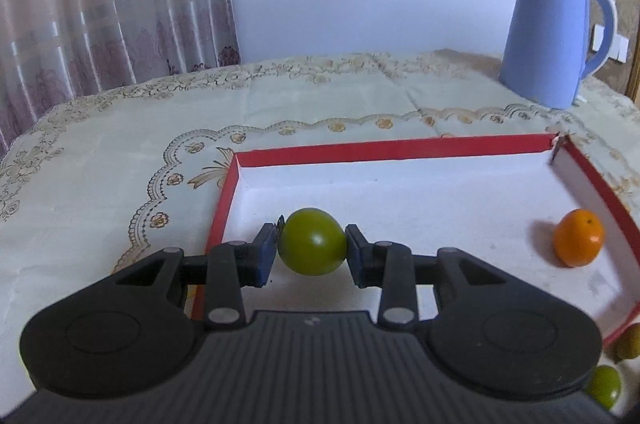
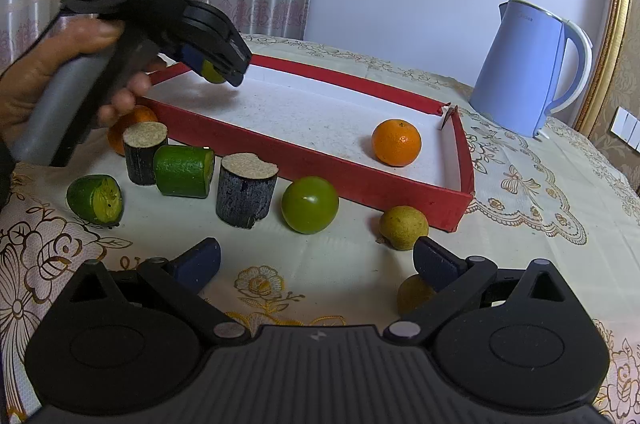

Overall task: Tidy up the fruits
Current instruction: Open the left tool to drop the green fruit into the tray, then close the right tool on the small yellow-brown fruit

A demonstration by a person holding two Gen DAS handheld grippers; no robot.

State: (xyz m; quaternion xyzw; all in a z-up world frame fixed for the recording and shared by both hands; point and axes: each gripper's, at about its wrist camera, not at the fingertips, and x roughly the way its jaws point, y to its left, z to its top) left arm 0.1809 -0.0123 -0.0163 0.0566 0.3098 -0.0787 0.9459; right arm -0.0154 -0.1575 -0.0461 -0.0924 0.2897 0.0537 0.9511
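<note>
My left gripper (image 1: 312, 244) is shut on a green round fruit (image 1: 312, 242) and holds it above the near left corner of the red tray (image 1: 392, 146). The right wrist view shows the same gripper (image 2: 218, 70) over the tray (image 2: 344, 180). An orange (image 2: 396, 142) lies in the tray's right end; it also shows in the left wrist view (image 1: 579, 238). My right gripper (image 2: 316, 264) is open and empty above the tablecloth. In front of the tray lie a green round fruit (image 2: 310, 204), two yellow fruits (image 2: 403, 226), a second orange (image 2: 128, 128) and cut green pieces (image 2: 184, 170).
A blue kettle (image 2: 524, 68) stands at the back right of the table. Two dark cylinder pieces (image 2: 246, 190) stand among the fruit before the tray. A curtain hangs behind on the left, and a gold frame runs along the right.
</note>
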